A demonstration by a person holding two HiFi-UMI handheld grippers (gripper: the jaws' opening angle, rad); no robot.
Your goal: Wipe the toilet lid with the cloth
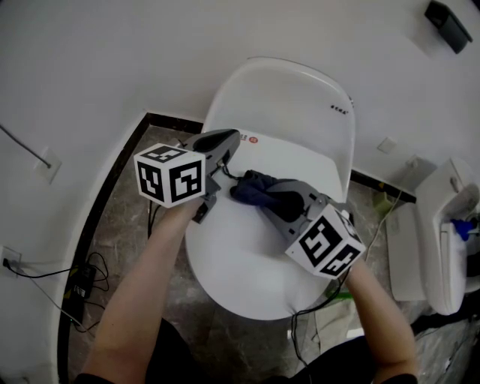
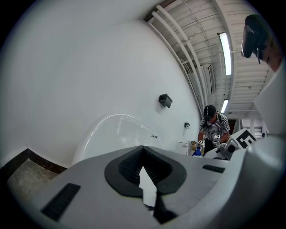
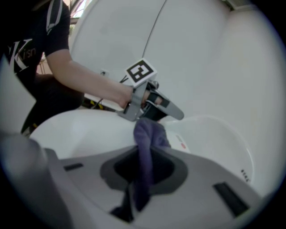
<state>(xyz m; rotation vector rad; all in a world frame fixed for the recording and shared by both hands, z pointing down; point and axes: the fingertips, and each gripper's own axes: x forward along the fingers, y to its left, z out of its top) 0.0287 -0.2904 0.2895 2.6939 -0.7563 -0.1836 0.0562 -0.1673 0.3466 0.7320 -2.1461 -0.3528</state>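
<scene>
A white toilet stands against the wall, its lid (image 1: 289,97) raised behind a flat white top surface (image 1: 240,255). My right gripper (image 1: 283,201) is shut on a dark blue cloth (image 1: 255,189), which bunches on the white surface near the hinge. In the right gripper view the cloth (image 3: 149,134) hangs out from between the jaws of that gripper (image 3: 140,179). My left gripper (image 1: 225,141) hovers just left of the cloth, jaws together with nothing in them. Its jaws (image 2: 149,197) point at the raised lid (image 2: 116,134).
Brown stone floor surrounds the toilet, with cables and a black adapter (image 1: 81,281) at the left. A second white fixture (image 1: 442,240) stands at the right. A black box (image 1: 448,22) is on the wall. A person in a striped shirt (image 2: 214,127) stands far off.
</scene>
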